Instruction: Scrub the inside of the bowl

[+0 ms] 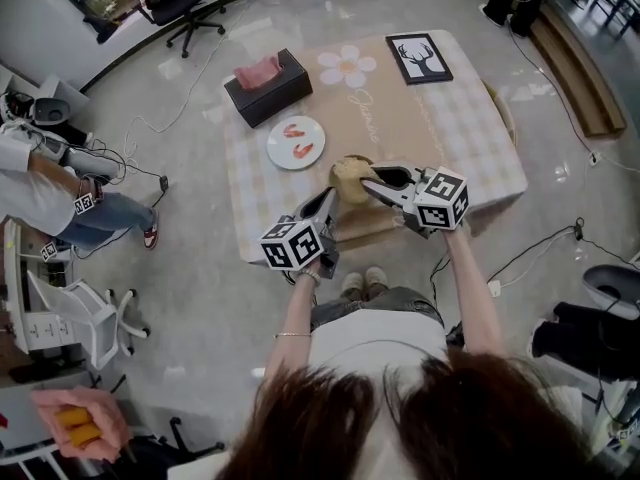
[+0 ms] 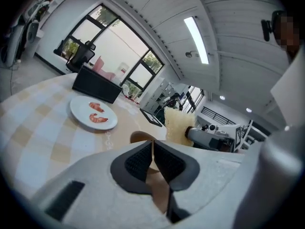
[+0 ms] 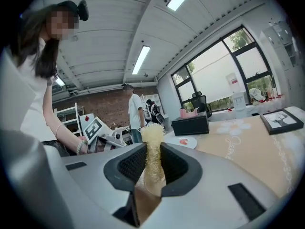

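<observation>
Because scrubbing needs one tool to steady and the other to rub, you have brought both together above the near edge of the desk (image 1: 460, 118). In the head view, your left hand-held gripper (image 1: 331, 197) reaches the tan bowl (image 1: 350, 176) from the near left. Your right hand-held gripper (image 1: 368, 183) comes in from the right, its tips at the bowl's mouth. In the left gripper view, the jaws stand almost together, pinched on the bowl's thin rim, which I judge keeps it from turning. The pale scrubber (image 2: 177, 125) sits just beyond. In the right gripper view, the jaws are narrow and clamped on that fibrous scrubber. Its tuft stands out past the tips, placed to work inside the bowl.
</observation>
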The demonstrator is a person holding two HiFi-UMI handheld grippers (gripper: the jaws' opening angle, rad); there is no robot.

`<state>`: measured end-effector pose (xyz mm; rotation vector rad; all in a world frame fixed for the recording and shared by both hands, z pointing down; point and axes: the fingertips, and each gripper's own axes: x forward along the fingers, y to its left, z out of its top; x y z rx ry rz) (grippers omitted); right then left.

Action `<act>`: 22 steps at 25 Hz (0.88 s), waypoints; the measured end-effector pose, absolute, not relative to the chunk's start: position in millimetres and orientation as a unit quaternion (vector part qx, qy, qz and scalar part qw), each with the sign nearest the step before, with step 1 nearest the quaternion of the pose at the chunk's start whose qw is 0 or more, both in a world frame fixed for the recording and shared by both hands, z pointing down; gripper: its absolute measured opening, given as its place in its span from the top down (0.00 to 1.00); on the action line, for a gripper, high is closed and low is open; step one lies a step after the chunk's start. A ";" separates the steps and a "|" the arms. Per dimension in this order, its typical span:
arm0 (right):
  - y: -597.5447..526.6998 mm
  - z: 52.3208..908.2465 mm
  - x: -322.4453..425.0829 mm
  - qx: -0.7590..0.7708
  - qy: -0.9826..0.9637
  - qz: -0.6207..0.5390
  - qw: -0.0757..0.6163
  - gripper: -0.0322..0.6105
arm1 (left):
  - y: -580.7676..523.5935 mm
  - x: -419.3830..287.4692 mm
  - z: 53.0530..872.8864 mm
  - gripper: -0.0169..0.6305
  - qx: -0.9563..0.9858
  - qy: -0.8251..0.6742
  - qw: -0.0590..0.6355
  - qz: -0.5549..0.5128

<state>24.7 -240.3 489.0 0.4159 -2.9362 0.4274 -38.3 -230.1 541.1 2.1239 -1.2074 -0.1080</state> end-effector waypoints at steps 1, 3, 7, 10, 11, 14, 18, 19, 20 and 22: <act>-240.8 487.0 25.0 0.143 -0.977 0.144 0.063 0.83 | -230.6 -37.8 539.8 0.94 0.820 -0.468 0.328 -0.033; -241.5 482.7 25.8 0.150 -0.976 0.150 0.043 0.83 | -231.1 -35.7 536.1 0.95 0.828 -0.473 0.301 -0.018; -242.0 477.3 28.5 0.160 -0.974 0.158 0.016 0.83 | -231.2 -31.1 529.3 0.96 0.839 -0.478 0.260 0.005; -244.2 474.5 30.8 0.168 -0.972 0.162 0.001 0.83 | -232.8 -30.8 526.9 0.96 0.842 -0.483 0.239 0.014; -245.1 473.6 31.5 0.170 -0.972 0.162 -0.004 0.83 | -233.4 -31.3 526.3 0.96 0.843 -0.485 0.233 0.016; -246.6 472.3 33.5 0.178 -0.971 0.157 -0.009 0.83 | -234.9 -32.9 525.0 0.96 0.844 -0.489 0.218 0.019; -246.3 472.1 35.1 0.182 -0.972 0.151 -0.011 0.83 | -236.5 -33.2 522.3 0.96 0.846 -0.491 0.207 0.013; -246.1 471.8 34.9 0.182 -0.972 0.150 -0.011 0.83 | -236.9 -33.2 521.6 0.96 0.847 -0.491 0.204 0.014; -245.8 471.5 34.6 0.181 -0.972 0.150 -0.011 0.83 | -237.2 -33.2 521.2 0.96 0.847 -0.491 0.202 0.014; -245.5 471.0 34.0 0.180 -0.972 0.150 -0.012 0.83 | -237.3 -33.0 521.1 0.96 0.848 -0.491 0.200 0.014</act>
